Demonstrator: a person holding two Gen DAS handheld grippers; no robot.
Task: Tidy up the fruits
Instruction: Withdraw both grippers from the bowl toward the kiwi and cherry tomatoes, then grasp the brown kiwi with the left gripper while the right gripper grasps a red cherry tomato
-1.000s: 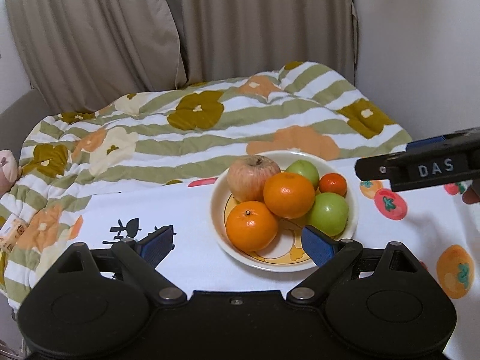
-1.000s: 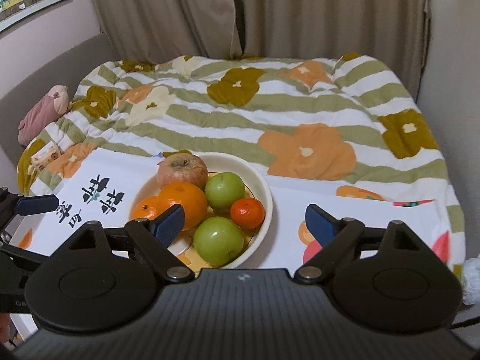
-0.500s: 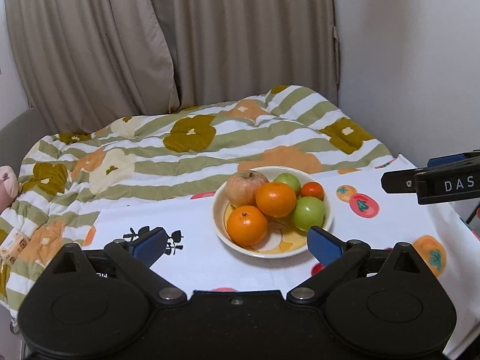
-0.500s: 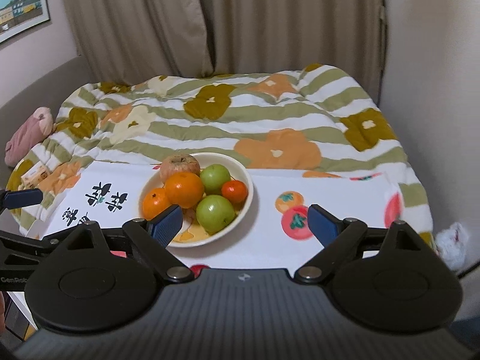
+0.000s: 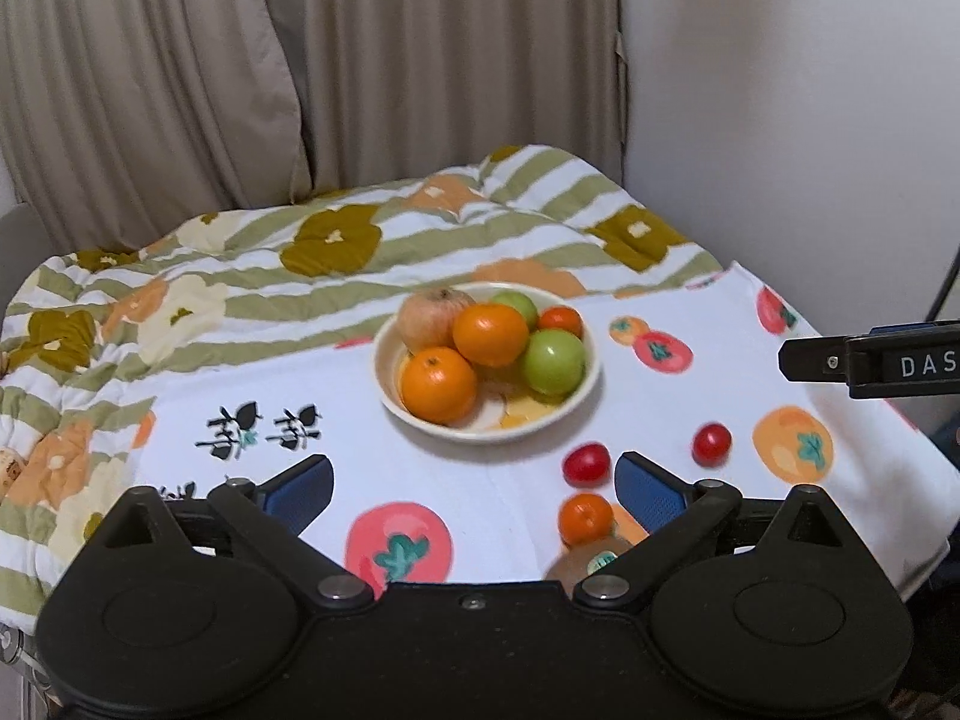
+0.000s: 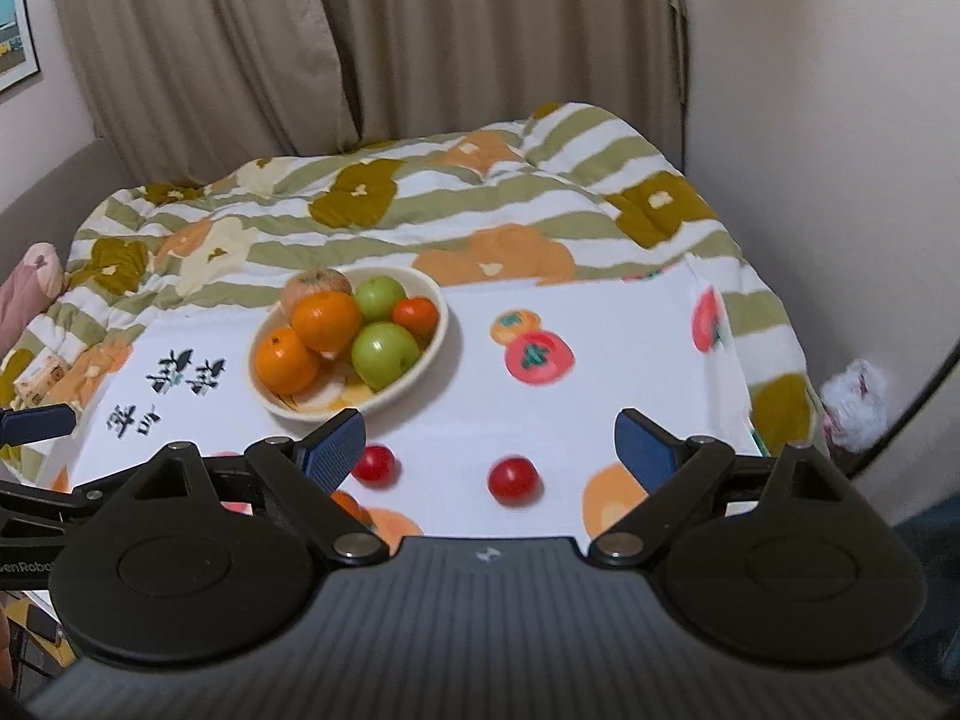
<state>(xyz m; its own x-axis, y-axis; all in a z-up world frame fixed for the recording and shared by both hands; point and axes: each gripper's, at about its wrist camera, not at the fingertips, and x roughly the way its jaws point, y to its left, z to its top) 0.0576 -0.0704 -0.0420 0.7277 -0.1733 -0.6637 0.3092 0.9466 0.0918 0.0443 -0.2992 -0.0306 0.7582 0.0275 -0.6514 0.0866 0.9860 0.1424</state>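
Observation:
A cream bowl (image 5: 591, 387) (image 6: 441, 333) on the white printed cloth holds oranges (image 5: 438, 384), green apples (image 5: 553, 360), a reddish apple (image 5: 429, 318) and a small mandarin (image 5: 560, 320). Loose on the cloth in front lie two red tomatoes (image 5: 585, 463) (image 5: 711, 444), a small mandarin (image 5: 585, 517) and a kiwi (image 5: 585, 564). The tomatoes also show in the right wrist view (image 6: 373, 463) (image 6: 512, 479). My left gripper (image 5: 474, 486) is open and empty, above the cloth's near edge. My right gripper (image 6: 489, 441) is open and empty, above the tomatoes.
The fruit-print cloth (image 5: 660, 300) covers a table against a bed with a striped floral quilt (image 5: 300, 264). Curtains (image 5: 360, 60) hang behind, a wall stands on the right. A pink soft toy (image 6: 33, 282) lies at the left.
Both grippers have pulled back and up from the bowl. The loose tomatoes, mandarin and kiwi near the front edge have come into view.

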